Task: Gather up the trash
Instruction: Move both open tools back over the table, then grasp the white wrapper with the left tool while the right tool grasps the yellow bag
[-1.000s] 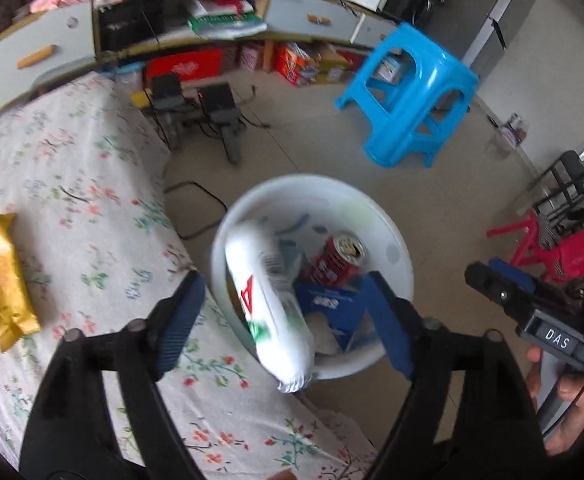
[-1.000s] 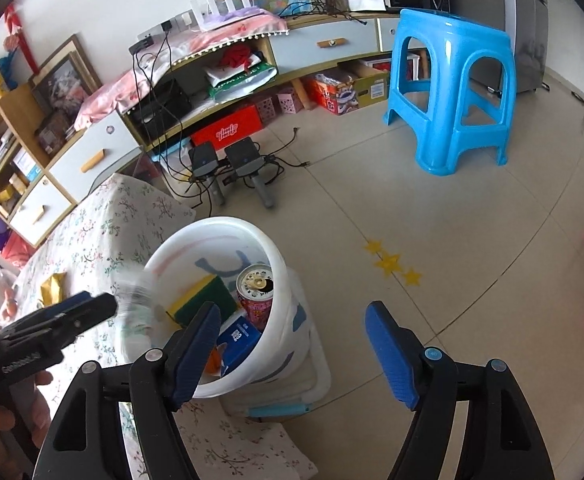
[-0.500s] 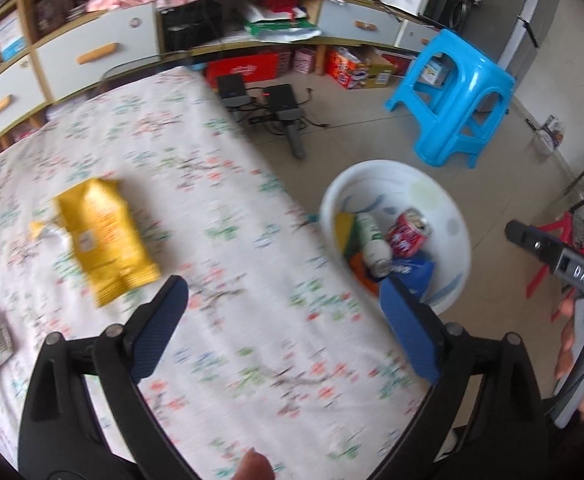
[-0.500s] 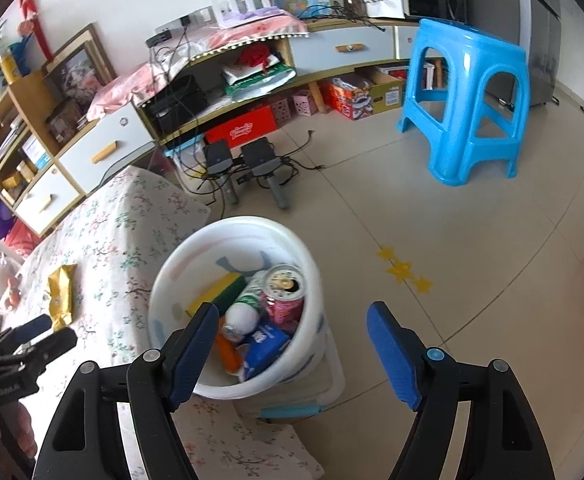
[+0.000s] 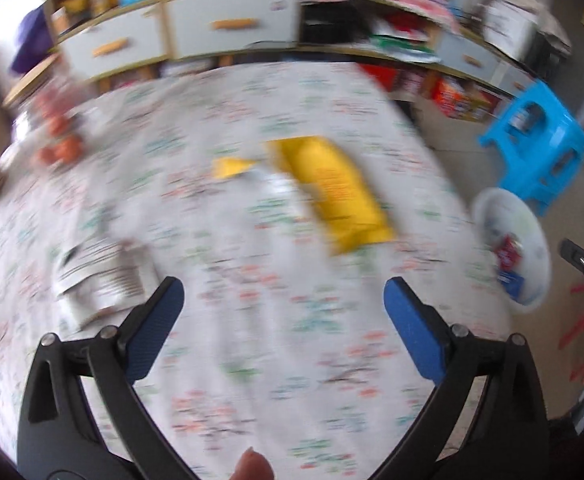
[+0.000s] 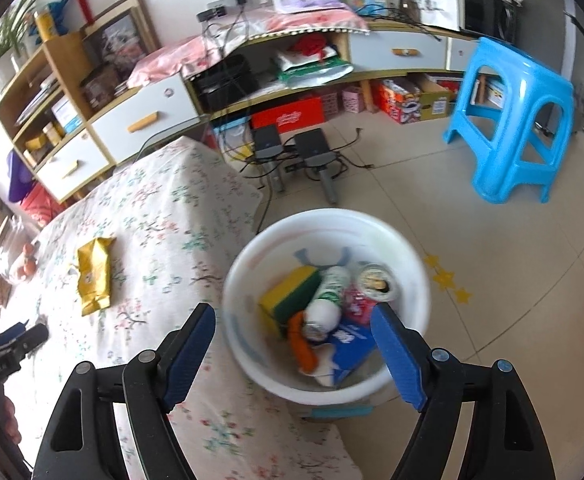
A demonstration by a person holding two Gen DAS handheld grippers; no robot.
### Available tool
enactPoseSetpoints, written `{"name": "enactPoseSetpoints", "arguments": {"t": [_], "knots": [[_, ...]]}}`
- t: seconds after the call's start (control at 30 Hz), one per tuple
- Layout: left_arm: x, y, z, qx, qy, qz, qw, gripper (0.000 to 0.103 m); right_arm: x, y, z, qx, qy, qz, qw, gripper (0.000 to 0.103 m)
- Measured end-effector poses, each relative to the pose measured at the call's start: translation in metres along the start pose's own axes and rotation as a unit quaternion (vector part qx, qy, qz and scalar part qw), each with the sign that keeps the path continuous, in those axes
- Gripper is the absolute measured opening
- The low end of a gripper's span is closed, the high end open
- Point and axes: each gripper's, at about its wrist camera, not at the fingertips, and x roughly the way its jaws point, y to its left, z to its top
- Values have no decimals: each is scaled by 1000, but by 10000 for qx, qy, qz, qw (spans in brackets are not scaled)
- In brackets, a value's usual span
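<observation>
— Floral cloth covers the bench (image 6: 164,240), with a low cabinet and a blue stool (image 6: 512,120) on the far side of the tiled floor. What has changed?

— A second ago the left gripper (image 5: 284,320) hung over the white bin (image 6: 328,300) with a white bottle (image 6: 328,300) dropping in; now it has swung back over the bench, jaws spread and empty. The bottle lies in the bin beside a can (image 6: 376,284) and a yellow-green sponge (image 6: 288,296). So that piece is done, I judge.

— And next?

— Likely the yellow packet (image 5: 336,192), ahead of the left jaws on the cloth. Its torn-off corner (image 5: 232,168) lies just left of it, and a silver wrapper (image 5: 96,280) nearer left.

— The right gripper (image 6: 296,344)?

— Jaws spread, holding nothing, hovering over the bin.

— Obstacles?

— Nothing blocks the packet; the left view is badly blurred, though.
</observation>
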Motion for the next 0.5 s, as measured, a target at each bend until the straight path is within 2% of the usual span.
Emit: {"name": "enactPoseSetpoints", "arguments": {"t": [0.2,0.5], "knots": [[9,70,-5,-841,238,508,9949,100,14,46,5,-230,81,127,9996,82],[23,124,-8,-1426,392,657,9868,100,41,116,9,-560,246,336,9976,82]]}}
